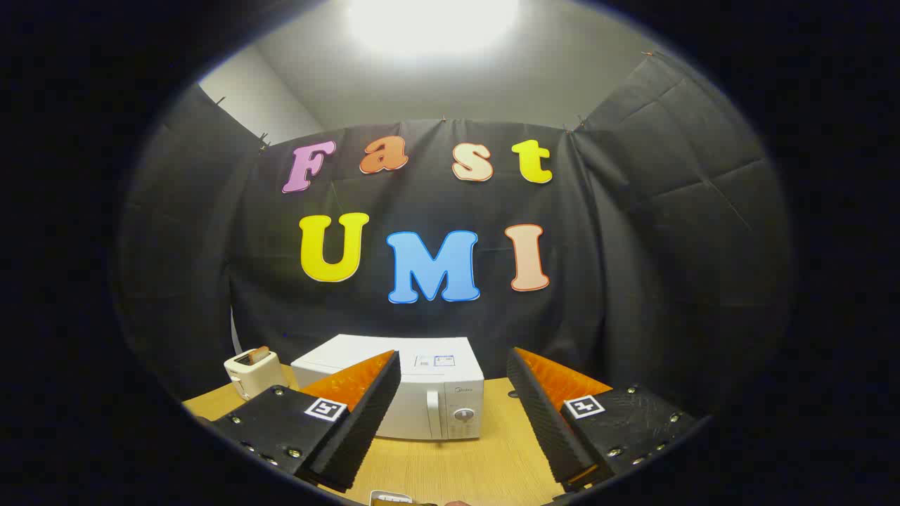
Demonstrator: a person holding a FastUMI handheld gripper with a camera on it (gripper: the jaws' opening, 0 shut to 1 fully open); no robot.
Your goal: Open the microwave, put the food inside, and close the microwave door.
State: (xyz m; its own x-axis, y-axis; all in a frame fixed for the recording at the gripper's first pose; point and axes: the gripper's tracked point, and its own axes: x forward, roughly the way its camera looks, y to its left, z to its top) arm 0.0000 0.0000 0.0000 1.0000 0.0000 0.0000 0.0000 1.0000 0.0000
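The tool (453, 414) hangs above the tabletop (457, 467) with its two fingers spread wide apart and nothing between them. The white microwave (422, 393) stands shut beyond the fingers, towards the back of the tabletop near the black cloth wall, its front turned slightly aside. It looks like a heavy, rigid box that should stay put under a pull. The place to take hold is the upright door handle (433, 413), just beside the control dial (464, 414); it is slim, smooth and probably slippery, so the fingers should close squarely across it. The door likely swings out towards the toaster (253, 372), which stands near the back left corner with a slice in its slot, so the swing may run close to it. A pale object (390, 498) shows at the near edge below the fingers; whether it is the food I cannot tell. Bare wood lies open between the tool and the microwave, giving room for a straight approach.
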